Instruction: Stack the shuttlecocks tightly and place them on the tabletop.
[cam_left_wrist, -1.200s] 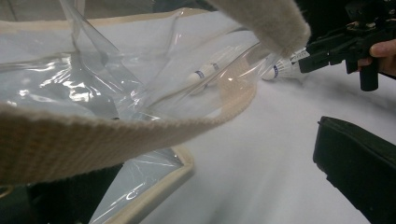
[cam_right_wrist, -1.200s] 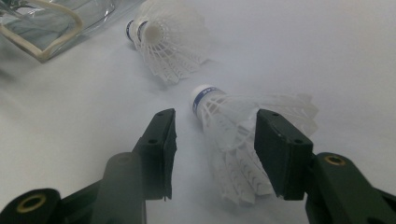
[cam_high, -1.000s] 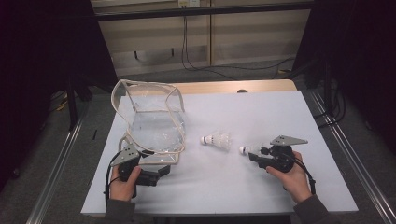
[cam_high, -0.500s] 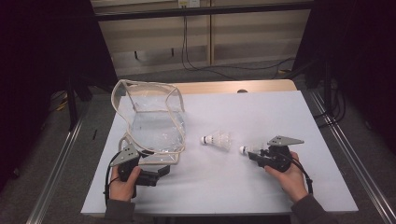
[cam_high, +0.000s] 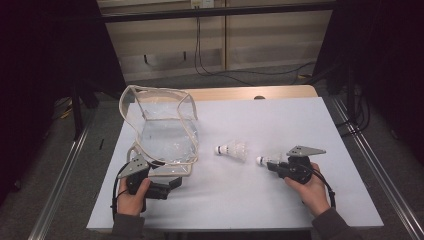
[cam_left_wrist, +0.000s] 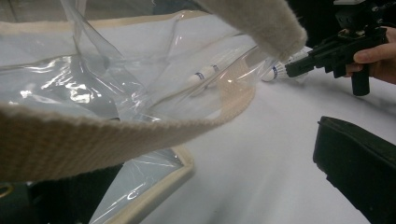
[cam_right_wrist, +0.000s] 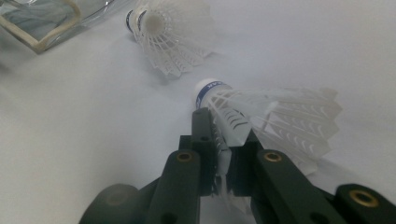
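A clear plastic bag (cam_high: 165, 131) with cream trim stands open at the table's left. My left gripper (cam_high: 169, 185) sits at its near bottom edge, jaws apart; in the left gripper view the trim (cam_left_wrist: 161, 184) runs between the jaws, untouched as far as I can tell. My right gripper (cam_high: 272, 165) is shut on the feathers of a white shuttlecock (cam_right_wrist: 261, 116), cork pointing left toward the bag, just above the table. A second shuttlecock (cam_high: 233, 149) lies on the table between the bag and my right gripper, also visible in the right gripper view (cam_right_wrist: 166, 32).
The white table (cam_high: 280, 120) is bare to the right and behind. The bag's cream handle strap (cam_left_wrist: 116, 135) loops across the left gripper view close to the camera. Metal rails run along both sides of the table.
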